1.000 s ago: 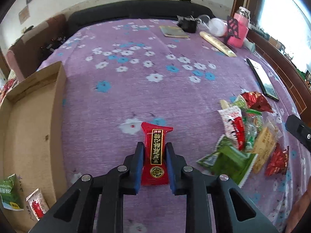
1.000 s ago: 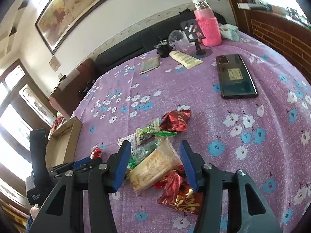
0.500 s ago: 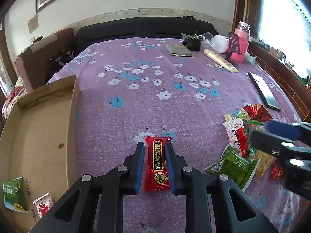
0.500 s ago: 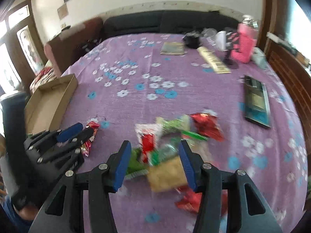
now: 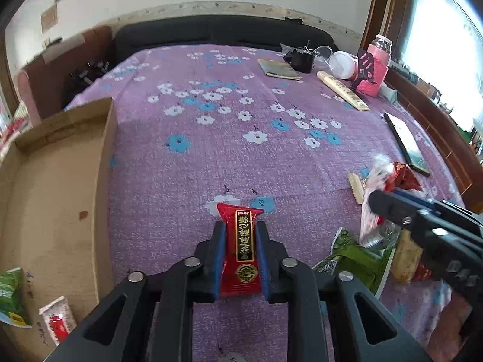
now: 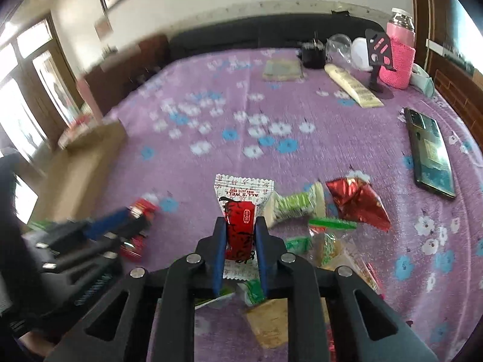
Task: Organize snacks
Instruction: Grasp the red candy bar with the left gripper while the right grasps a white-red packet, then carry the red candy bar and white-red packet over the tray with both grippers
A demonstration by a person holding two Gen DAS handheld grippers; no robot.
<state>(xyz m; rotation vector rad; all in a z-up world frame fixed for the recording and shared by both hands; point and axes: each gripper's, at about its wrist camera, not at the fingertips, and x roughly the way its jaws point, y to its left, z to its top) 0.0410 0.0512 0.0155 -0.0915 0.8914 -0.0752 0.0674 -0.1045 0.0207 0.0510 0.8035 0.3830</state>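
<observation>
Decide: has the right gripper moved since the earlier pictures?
Yes. The right gripper has shifted left over the snack pile, away from the phone, and is shut on the white-and-red packet.

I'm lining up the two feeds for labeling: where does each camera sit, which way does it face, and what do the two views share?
Left wrist: sits on the left claw, looking down along it across the purple tablecloth toward the sofa; own fingers shut on a red packet, with the right claw entering from the right.
Right wrist: sits on the right claw, facing the same way; own fingers shut on a white-and-red packet, left claw at left.
Shared: box, phone, pink bottle, snack pile.
</observation>
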